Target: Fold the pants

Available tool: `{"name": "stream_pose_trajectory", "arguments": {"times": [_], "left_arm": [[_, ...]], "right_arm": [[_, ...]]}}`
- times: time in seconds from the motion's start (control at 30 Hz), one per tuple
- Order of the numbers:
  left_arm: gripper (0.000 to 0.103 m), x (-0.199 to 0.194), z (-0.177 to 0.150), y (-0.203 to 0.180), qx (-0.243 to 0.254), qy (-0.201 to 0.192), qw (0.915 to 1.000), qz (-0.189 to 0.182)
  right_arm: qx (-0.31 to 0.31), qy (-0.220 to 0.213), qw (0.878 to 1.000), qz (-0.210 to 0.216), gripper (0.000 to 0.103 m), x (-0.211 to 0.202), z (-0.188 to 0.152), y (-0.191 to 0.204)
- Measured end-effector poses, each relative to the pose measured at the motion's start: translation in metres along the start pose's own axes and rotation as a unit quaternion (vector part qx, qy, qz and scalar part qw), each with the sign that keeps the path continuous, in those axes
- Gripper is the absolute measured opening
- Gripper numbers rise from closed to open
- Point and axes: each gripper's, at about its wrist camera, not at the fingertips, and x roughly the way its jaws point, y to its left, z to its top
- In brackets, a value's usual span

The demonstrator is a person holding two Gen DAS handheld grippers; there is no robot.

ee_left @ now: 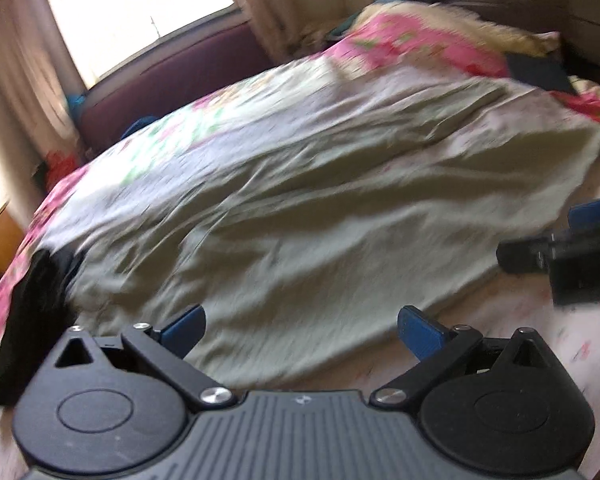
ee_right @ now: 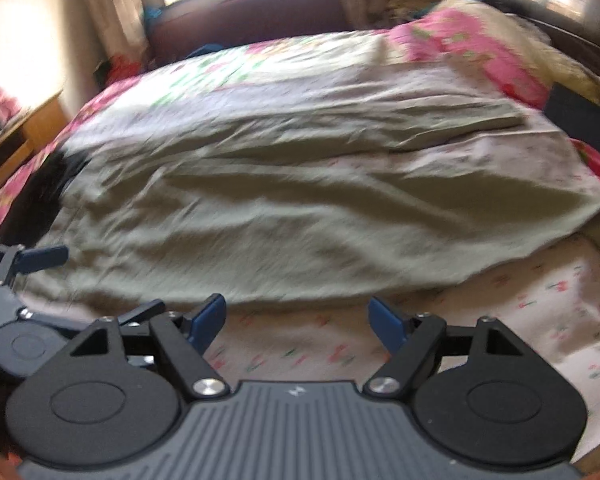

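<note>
Olive-green pants lie spread and wrinkled across a floral bed sheet, with both legs reaching toward the right. My left gripper is open and low over the pants' near edge; the fabric shows between its blue fingers. My right gripper is open too, over bare sheet just short of the pants. In the left wrist view a blue finger of the right gripper shows at the right edge. One blue finger of the left gripper shows at the left of the right wrist view. Both views are blurred.
A black cloth lies at the pants' left end. A pink floral blanket and a dark blue item sit at the far right. A maroon panel runs behind the bed under a bright window. Wooden furniture stands on the left.
</note>
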Motion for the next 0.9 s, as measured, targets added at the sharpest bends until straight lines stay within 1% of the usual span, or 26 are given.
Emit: {"name": "stream_pose_trajectory", "arguments": {"times": [0.17, 0.3, 0.4, 0.5, 0.57, 0.63, 0.67, 0.7, 0.73, 0.77, 0.8, 0.83, 0.87, 0.9], "left_arm": [[0.103, 0.018, 0.027, -0.032, 0.034, -0.020, 0.9983, -0.044], [0.103, 0.035, 0.041, -0.061, 0.060, -0.028, 0.9943, -0.084], [0.103, 0.050, 0.048, -0.086, 0.081, -0.026, 0.9900, -0.112], [0.103, 0.063, 0.055, -0.106, 0.093, -0.027, 0.9858, -0.137], [0.103, 0.071, 0.059, -0.114, 0.098, -0.025, 0.9831, -0.153], [0.103, 0.078, 0.062, -0.123, 0.105, -0.023, 0.9812, -0.160], [0.103, 0.081, 0.064, -0.126, 0.109, -0.022, 0.9805, -0.162], [0.103, 0.084, 0.065, -0.129, 0.111, -0.020, 0.9797, -0.166], [0.103, 0.088, 0.067, -0.132, 0.113, -0.015, 0.9787, -0.171], [0.103, 0.092, 0.069, -0.133, 0.114, -0.008, 0.9773, -0.178], [0.103, 0.095, 0.071, -0.133, 0.110, -0.001, 0.9756, -0.190], [0.098, 0.099, 0.073, -0.132, 0.103, 0.007, 0.9738, -0.203], [0.091, 0.102, 0.077, -0.131, 0.094, 0.015, 0.9722, -0.214], [0.087, 0.104, 0.081, -0.130, 0.083, 0.021, 0.9703, -0.226]], "right_arm": [[0.074, -0.014, 0.995, -0.058, 0.080, 0.001, 0.023, -0.068], [0.148, -0.020, 0.985, -0.090, 0.080, 0.005, 0.034, -0.126], [0.214, -0.023, 0.972, -0.091, 0.080, 0.013, 0.040, -0.169], [0.279, -0.024, 0.956, -0.088, 0.080, 0.024, 0.042, -0.205], [0.301, -0.027, 0.949, -0.085, 0.080, 0.031, 0.045, -0.220], [0.315, -0.033, 0.945, -0.086, 0.080, 0.042, 0.051, -0.232], [0.321, -0.036, 0.942, -0.088, 0.074, 0.045, 0.052, -0.237], [0.332, -0.035, 0.939, -0.087, 0.052, 0.052, 0.055, -0.243], [0.346, -0.030, 0.934, -0.081, 0.036, 0.058, 0.056, -0.250], [0.366, -0.023, 0.928, -0.069, 0.013, 0.063, 0.056, -0.258], [0.382, -0.022, 0.922, -0.058, 0.010, 0.066, 0.055, -0.264], [0.391, -0.025, 0.919, -0.051, 0.008, 0.066, 0.056, -0.270], [0.388, -0.031, 0.920, -0.050, 0.004, 0.063, 0.059, -0.272], [0.381, -0.040, 0.922, -0.051, 0.004, 0.056, 0.063, -0.271]]}}
